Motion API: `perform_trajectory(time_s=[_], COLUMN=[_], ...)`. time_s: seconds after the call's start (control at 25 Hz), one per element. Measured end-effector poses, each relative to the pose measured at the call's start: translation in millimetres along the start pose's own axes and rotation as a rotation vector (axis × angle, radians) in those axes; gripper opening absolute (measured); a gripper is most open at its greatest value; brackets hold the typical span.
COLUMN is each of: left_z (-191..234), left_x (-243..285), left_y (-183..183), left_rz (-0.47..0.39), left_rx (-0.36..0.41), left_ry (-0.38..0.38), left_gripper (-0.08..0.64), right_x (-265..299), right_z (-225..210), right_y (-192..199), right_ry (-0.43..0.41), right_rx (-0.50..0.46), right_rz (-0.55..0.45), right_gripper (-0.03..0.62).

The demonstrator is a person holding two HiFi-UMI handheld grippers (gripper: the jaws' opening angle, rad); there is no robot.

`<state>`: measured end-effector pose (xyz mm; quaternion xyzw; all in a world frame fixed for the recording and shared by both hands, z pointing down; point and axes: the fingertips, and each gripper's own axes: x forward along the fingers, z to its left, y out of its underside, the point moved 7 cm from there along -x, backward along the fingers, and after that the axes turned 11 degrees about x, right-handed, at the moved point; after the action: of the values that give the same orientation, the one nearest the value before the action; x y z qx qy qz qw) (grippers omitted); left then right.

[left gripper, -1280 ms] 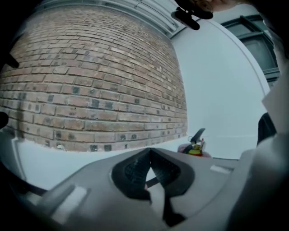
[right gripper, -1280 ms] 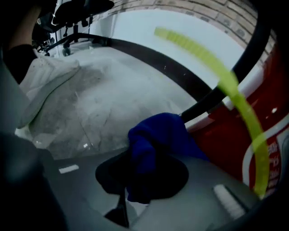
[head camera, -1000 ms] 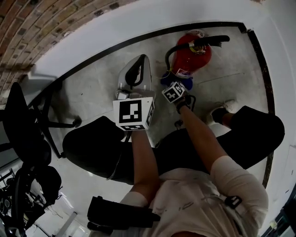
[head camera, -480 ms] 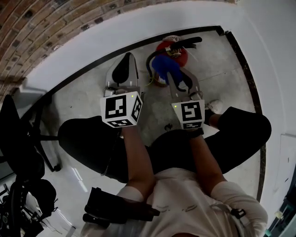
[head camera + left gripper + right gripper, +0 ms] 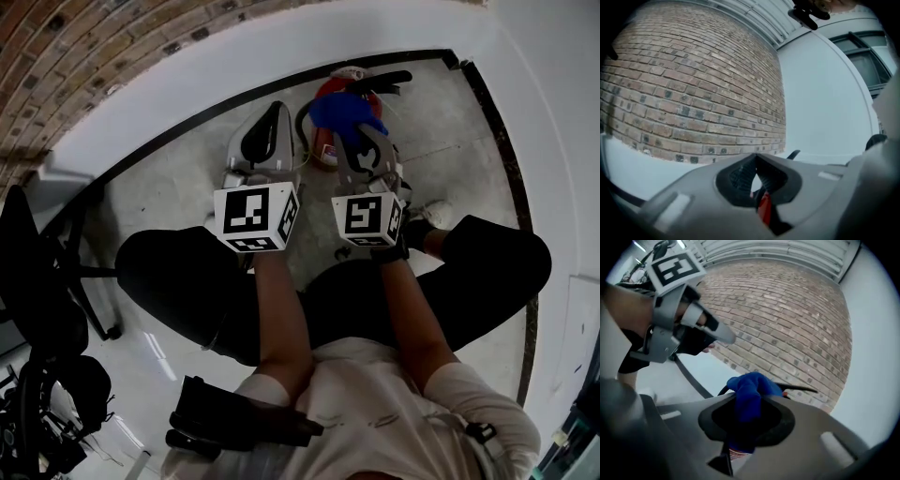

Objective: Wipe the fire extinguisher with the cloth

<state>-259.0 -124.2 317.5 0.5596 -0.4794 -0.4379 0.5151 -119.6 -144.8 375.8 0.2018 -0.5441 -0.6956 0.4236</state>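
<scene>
Operator's crouched, both arms out front toward the corner.

Left gripper: jaw tips together, nothing in them. It's just left of the target, pointing at the wall.

Right gripper: clamped on the blue cloth, wad bunched out past the tips.

The cloth sits over the near upper side of the red fire extinguisher. That's on the floor in the far corner and looks upright, against the white lower wall below the brick wall. Black handle and hose are on top. Cloth-to-body contact looks likely, can't confirm.

My read: the wipe step is in hand, early, with only the top area reached.

Next move needs the cloth pressed on and dragged down and around the cylinder, clear of handle and hose. Left is free to steady the body if it rocks.
</scene>
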Motion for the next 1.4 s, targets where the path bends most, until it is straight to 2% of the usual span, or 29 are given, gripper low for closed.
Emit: perform_trajectory(time_s=[0.28, 0.4, 0.56, 0.72, 0.84, 1.0, 1.08, 1.16, 1.2, 1.24, 1.32, 1.4], left_z=[12, 17, 15, 13, 16, 19, 19, 20, 21, 21, 19, 21], left_x=[-4, -7, -9, -11, -16, -23, -27, -30, -30, -30, -30, -29], left_y=[16, 18, 22, 25, 25, 25, 27, 26, 25, 24, 20, 13], left_rz=[0.044, 0.05, 0.07, 0.08, 0.085, 0.105, 0.119, 0.122, 0.118, 0.112, 0.1, 0.086], left_rx=[-0.018, -0.026, -0.011, -0.004, 0.002, 0.023, 0.037, 0.05, 0.051, 0.049, 0.053, 0.06], left_ry=[-0.031, -0.049, -0.048, -0.034, -0.041, -0.047, -0.044, -0.046, -0.048, -0.049, -0.042, -0.041], left_gripper=[0.002, 0.002, 0.002, 0.002, 0.002, 0.002, 0.002, 0.002, 0.002, 0.002, 0.002, 0.002], right_x=[-4, -5, 24, 59, 76, 88, 88, 90, 91, 90, 76, 58], right_z=[18, 39, 77, 114, 138, 155, 153, 153, 151, 148, 137, 127], right_y=[13, 27, 96, 188, 253, 316, 335, 338, 335, 328, 296, 238], right_ry=[0.015, -0.049, -0.156, -0.285, -0.358, -0.444, -0.46, -0.459, -0.455, -0.45, -0.439, -0.432], right_rx=[-0.06, -0.062, 0.003, -0.085, -0.081, -0.113, -0.121, -0.133, -0.109, -0.053, 0.123, 0.278], right_rz=[-0.042, -0.006, 0.203, 0.433, 0.599, 0.793, 0.877, 0.903, 0.913, 0.921, 0.896, 0.767], right_gripper=[0.078, 0.077, 0.077, 0.077, 0.077, 0.077, 0.077, 0.075, 0.077, 0.077, 0.077, 0.078])
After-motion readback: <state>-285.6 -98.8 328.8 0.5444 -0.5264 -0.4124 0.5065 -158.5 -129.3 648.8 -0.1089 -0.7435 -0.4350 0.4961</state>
